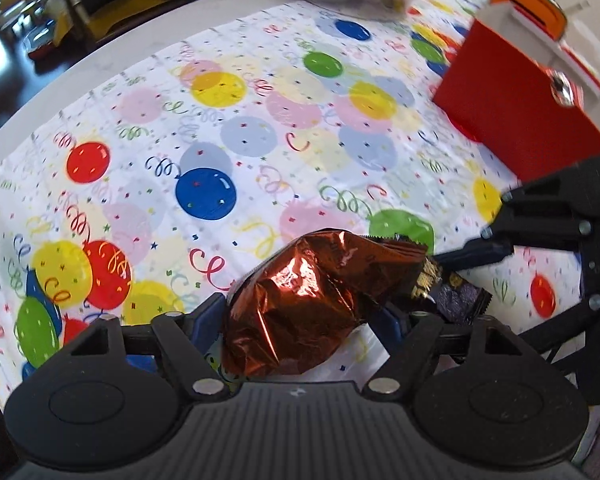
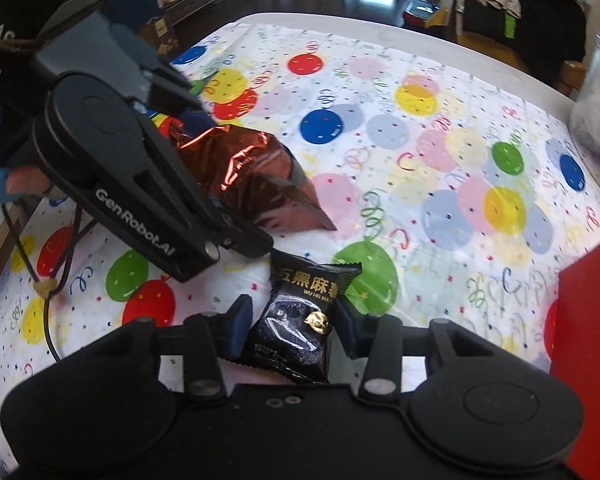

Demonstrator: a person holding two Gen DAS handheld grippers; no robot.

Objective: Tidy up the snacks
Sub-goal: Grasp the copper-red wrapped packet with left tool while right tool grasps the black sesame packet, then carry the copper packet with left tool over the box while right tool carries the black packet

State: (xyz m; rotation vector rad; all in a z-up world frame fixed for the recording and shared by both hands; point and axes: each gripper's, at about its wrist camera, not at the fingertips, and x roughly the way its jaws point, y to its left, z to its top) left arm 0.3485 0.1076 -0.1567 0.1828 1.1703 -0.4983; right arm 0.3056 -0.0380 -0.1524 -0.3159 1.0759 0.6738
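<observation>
Copper foil snack packet (image 1: 296,300): clamped between the blue pads of the left tongs (image 1: 300,320), lifted off the table. Long axis runs forward and to the right, away from the left wrist camera; crimped, serrated end leads, puffed body sits at the pads.

Black snack packet (image 2: 300,324): gripped by the right tongs (image 2: 292,328), gold lettering upright in the right wrist view. Long axis runs roughly forward along the fingers, crimped top edge leading.

The two packets sit just beside each other, leading ends close; contact cannot be told.

Beneath: balloon-print cloth (image 1: 228,128) over the table. Red box (image 1: 516,108) well off to the right, near the table's far side.

Progress, as a judgement: both snacks picked up, neither placed. Left to do: carry each to its spot, probably the red box, and release.
</observation>
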